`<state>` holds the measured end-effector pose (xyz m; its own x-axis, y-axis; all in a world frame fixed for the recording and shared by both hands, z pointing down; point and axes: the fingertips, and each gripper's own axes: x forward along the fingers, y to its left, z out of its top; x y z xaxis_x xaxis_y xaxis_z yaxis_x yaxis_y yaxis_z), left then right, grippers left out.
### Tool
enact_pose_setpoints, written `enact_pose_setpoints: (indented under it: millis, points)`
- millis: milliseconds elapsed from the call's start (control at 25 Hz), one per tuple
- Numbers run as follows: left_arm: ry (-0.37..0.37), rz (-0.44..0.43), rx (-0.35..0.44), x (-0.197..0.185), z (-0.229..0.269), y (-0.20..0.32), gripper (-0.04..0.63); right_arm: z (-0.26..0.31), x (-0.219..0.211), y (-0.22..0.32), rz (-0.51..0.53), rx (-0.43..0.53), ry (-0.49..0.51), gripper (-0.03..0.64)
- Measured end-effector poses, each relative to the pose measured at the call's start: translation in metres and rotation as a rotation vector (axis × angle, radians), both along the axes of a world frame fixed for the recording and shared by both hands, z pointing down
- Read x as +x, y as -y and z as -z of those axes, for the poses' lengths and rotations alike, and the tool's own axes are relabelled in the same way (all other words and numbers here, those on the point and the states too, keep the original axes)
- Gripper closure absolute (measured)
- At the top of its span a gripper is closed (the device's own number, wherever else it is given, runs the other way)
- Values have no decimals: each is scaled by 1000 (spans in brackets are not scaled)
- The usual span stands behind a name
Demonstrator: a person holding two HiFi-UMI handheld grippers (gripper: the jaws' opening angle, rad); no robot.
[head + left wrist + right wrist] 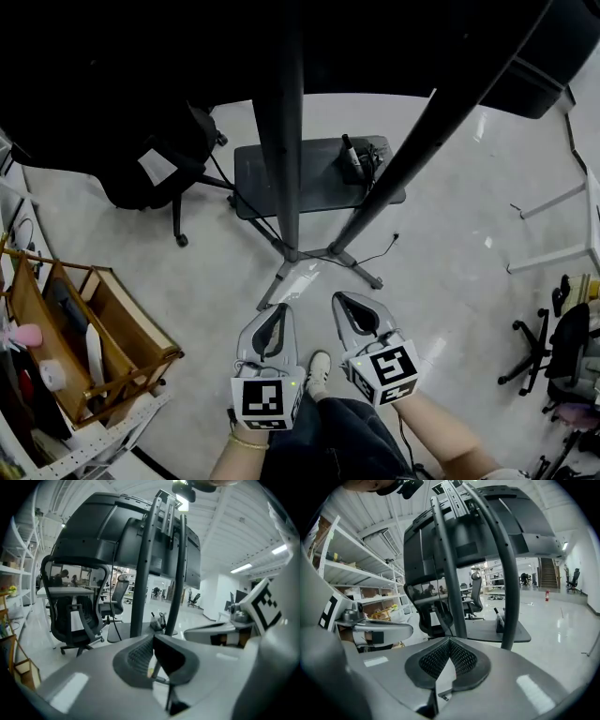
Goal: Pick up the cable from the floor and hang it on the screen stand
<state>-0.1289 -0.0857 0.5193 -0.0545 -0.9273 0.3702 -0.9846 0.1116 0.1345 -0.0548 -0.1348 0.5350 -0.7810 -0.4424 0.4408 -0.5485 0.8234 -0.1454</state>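
The screen stand [287, 150] rises on two dark poles from splayed grey feet [314, 262], with a dark tray [300, 178] low between the poles. A thin black cable [379, 253] lies on the pale floor by the stand's right foot. My left gripper [280, 310] and right gripper [340, 300] hang side by side just short of the feet, both shut and holding nothing. The stand's poles [143, 573] fill the left gripper view beyond the left gripper [153, 638]. In the right gripper view the right gripper [450, 642] points at the poles [450, 573] and tray [497, 632].
A black office chair [150, 159] stands left of the stand, with another cable running from it toward the base. A wooden rack [89, 328] is at the lower left. White table legs [562, 230] and another chair [544, 342] are at the right. The person's shoe [319, 370] is between the grippers.
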Motion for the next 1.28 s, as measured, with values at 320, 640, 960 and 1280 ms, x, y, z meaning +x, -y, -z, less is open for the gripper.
enact_pose_setpoints:
  millis: [320, 640, 960, 1280]
  points:
    - [-31, -24, -40, -39, -166, 50, 588, -169, -46, 65, -27, 36, -77, 618]
    - [-76, -55, -119, -42, -323, 85, 588, -347, -63, 108, -20, 61, -218, 557]
    - [-147, 66, -147, -62, -392, 105, 588, -463, -62, 123, 122, 145, -466, 512]
    - [-131, 51, -154, -63, -414, 102, 588, -493, -86, 138, 159, 257, -563, 595]
